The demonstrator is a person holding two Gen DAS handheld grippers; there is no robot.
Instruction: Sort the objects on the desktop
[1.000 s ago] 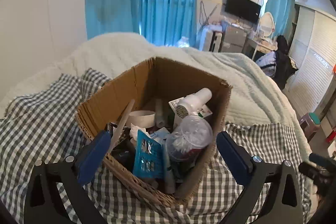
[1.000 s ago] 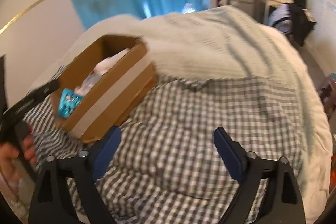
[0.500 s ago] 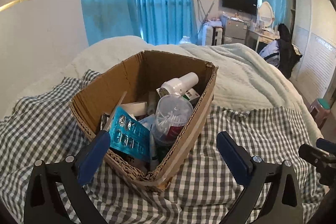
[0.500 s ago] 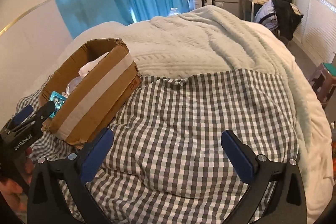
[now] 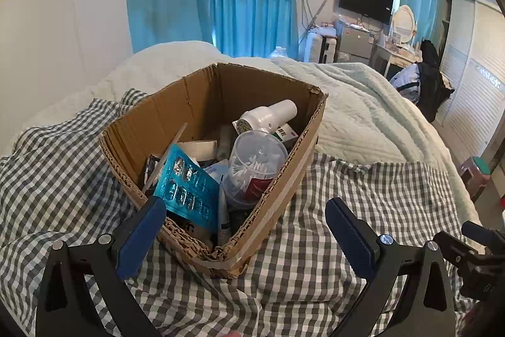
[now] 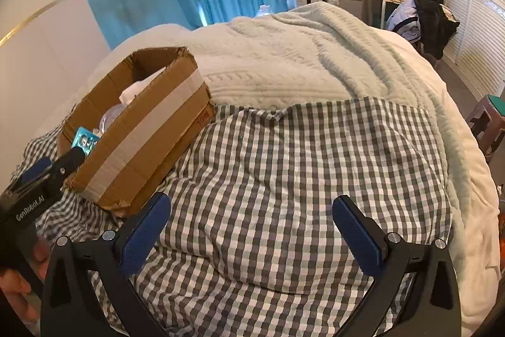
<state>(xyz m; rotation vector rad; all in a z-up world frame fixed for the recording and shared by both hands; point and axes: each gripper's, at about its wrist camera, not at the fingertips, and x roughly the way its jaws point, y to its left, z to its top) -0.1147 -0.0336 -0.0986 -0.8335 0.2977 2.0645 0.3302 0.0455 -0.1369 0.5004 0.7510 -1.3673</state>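
- The cardboard box [image 5: 217,153] sits on the gingham cloth [image 5: 363,188] in the centre of the left wrist view, directly ahead of the left gripper [image 5: 244,228]; its near corner lies between the two blue pads.
- In the right wrist view the same box occupies the left of the frame, well to the left of the right gripper [image 6: 251,228], which faces bare checked cloth. The left gripper is judged the nearer of the two.
- Contents visible from the left wrist: a blue blister pack [image 5: 186,187] leaning at the near left, its long axis running from upper left to lower right; a clear tub of cotton swabs [image 5: 255,161] just right of it; a white bottle [image 5: 268,116] lying at the upper right, neck pointing right.
- The blister pack sits closest to the left pad, at the lower left of the box opening.
- Left gripper: jaws spread wide, holding nothing, pads touching no object.
- Right gripper: jaws fully spread, empty, hovering above the cloth.
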